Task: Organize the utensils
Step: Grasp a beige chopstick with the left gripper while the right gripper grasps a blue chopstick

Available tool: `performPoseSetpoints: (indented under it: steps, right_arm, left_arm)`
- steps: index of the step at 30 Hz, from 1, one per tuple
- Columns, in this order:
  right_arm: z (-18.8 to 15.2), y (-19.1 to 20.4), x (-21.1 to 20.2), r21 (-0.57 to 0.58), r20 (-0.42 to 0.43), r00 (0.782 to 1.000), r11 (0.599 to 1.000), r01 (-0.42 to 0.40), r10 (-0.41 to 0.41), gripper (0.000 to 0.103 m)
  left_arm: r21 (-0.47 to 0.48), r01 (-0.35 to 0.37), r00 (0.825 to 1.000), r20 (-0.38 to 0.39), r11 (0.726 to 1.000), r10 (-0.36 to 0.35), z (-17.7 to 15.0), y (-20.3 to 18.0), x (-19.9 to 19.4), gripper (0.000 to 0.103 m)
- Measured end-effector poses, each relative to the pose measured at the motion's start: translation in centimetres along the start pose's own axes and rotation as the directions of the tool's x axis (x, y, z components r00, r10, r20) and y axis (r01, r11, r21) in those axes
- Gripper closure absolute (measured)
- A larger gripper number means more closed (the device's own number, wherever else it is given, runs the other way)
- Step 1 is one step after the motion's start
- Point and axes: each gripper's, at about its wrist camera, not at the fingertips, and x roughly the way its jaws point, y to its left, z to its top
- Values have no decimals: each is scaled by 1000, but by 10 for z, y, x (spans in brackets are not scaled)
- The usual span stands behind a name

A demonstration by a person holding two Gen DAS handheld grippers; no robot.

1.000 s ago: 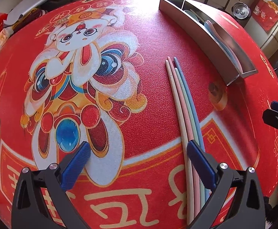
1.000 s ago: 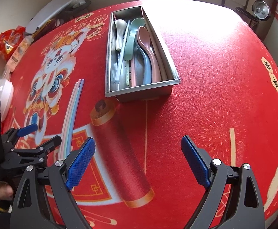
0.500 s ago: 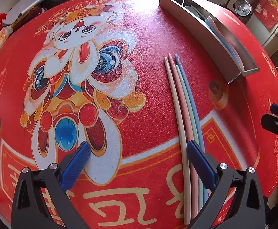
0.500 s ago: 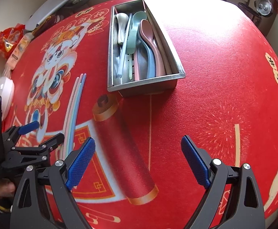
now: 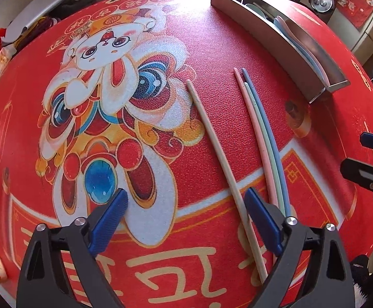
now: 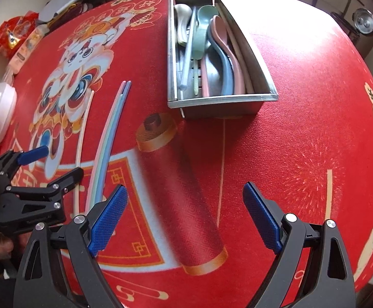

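Several long chopsticks lie on the red printed mat. A beige chopstick (image 5: 221, 159) lies apart, to the left of a pink, green and blue bundle (image 5: 263, 141). My left gripper (image 5: 186, 220) is open, and the beige chopstick's near end runs between its jaws next to the right finger (image 5: 262, 218). The chopsticks also show in the right wrist view (image 6: 107, 143). A metal utensil tray (image 6: 222, 101) holds spoons and chopsticks. My right gripper (image 6: 185, 218) is open and empty, short of the tray. The left gripper shows in the right wrist view (image 6: 37, 169).
Snack packets (image 6: 12, 36) and a white bowl (image 6: 3, 102) sit at the mat's left edge. A grey object (image 5: 40, 18) lies at the far left. A metal pot (image 6: 364, 21) stands beyond the table at the far right.
The beige chopstick has swung away from the bundle to the left, its near end now between my left jaws. The right wrist view has moved closer to the tray.
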Motion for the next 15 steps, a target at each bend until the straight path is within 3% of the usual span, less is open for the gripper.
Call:
performPoseSetpoints:
  steps: [1,4,6,9,15]
  right_arm:
    - [0,7,2,-23,-5,1000,1000,-1,1,15]
    - [-1,25,8,-72,-20,1000,997,-12,10,16]
    - [-1,36,14,-99,-34,999,995,-6,3,37]
    - [0,45,24,-97,-57,998,995,-16,11,44]
    - [0,61,26,-105,-49,998,994,-34,29,48]
  left_arm:
    - [-1,-1,1000,6,1000,1,-1,3,-2,24]
    - [1,0,1000,22,1000,0,-3,12,-7,50]
    - [7,-1,1000,30,1000,1,-5,18,-9,72]
    - [17,3,999,35,1000,-4,-6,27,-11,86]
    - [14,44,998,40,999,-45,-11,38,-14,96]
